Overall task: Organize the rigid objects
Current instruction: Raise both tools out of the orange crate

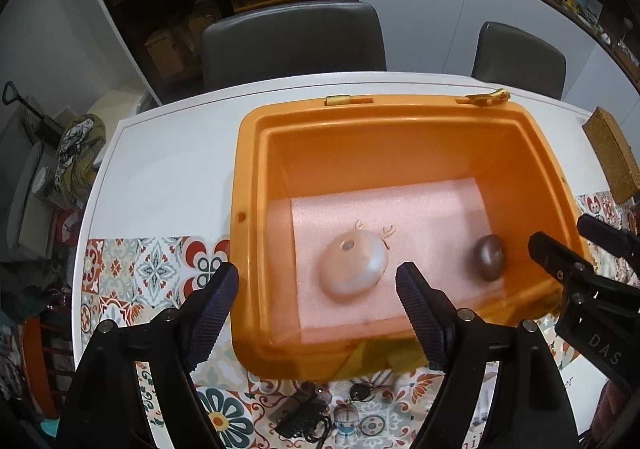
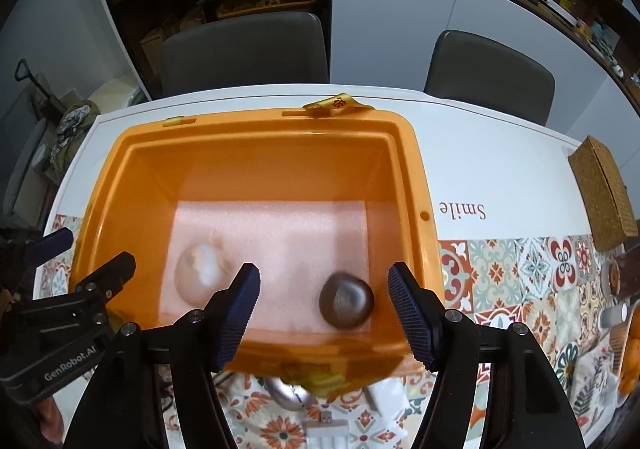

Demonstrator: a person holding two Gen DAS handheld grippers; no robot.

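Note:
An orange plastic bin (image 1: 248, 177) (image 2: 416, 177) stands on the table, lined with a pink foam sheet (image 1: 400, 209) (image 2: 280, 225). In it lie a pale round deer-shaped gadget (image 1: 354, 267) (image 2: 200, 271) with small antlers, and a dark shiny oval object (image 1: 489, 257) (image 2: 346, 301), blurred in the right wrist view. My left gripper (image 1: 318, 301) is open and empty above the bin's near left rim. My right gripper (image 2: 324, 301) is open and empty, its jaws either side of the dark object from above; it also shows in the left wrist view (image 1: 576, 245).
A patterned tile-print mat (image 1: 140, 269) (image 2: 520, 273) covers the near table. Keys and a charm (image 1: 344, 413) lie in front of the bin, with a white USB item (image 2: 328, 429) and a silver object (image 2: 286, 393). A wicker box (image 2: 604, 193) sits right. Two chairs (image 1: 292, 41) stand behind.

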